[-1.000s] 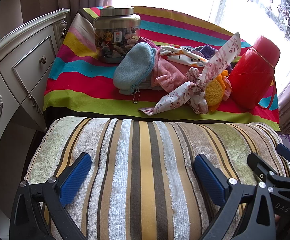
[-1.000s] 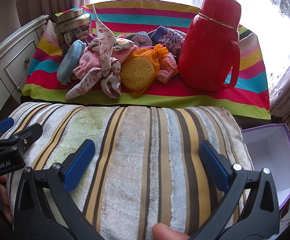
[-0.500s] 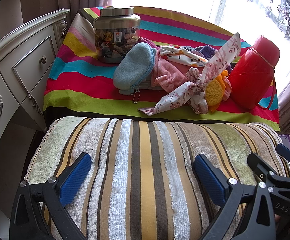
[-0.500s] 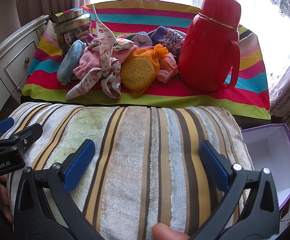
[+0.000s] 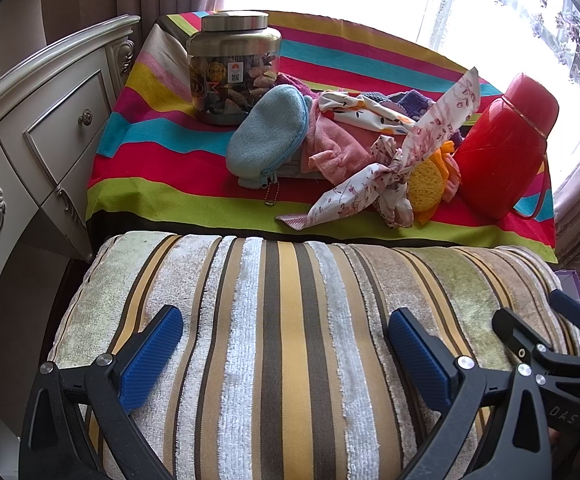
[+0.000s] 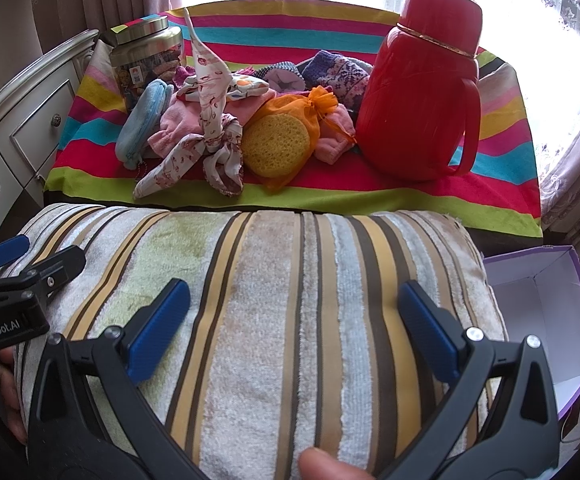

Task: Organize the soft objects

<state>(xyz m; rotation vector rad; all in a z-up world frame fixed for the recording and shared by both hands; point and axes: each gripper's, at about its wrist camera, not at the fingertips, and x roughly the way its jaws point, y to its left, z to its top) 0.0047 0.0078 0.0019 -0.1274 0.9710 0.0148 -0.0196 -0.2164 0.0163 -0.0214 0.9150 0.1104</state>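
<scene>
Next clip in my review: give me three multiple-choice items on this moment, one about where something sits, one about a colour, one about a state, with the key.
1. Where does the red jug stand on the striped tablecloth?
A. At its left end, beside the jar
B. At its right end
C. On the cushion

2. What colour is the round sponge?
A. Yellow
B. Blue
C. Green

3. How does the right hand-held gripper stand?
A. Shut on the sponge
B. Shut on the jar
C. Open over the striped cushion

Key: 1 B, the jug is right of the pile of soft things, while the lidded jar is at the left end. 2 A, it shows yellow through an orange mesh bag. 3 C, its blue pads are wide apart with only cushion between them.
</scene>
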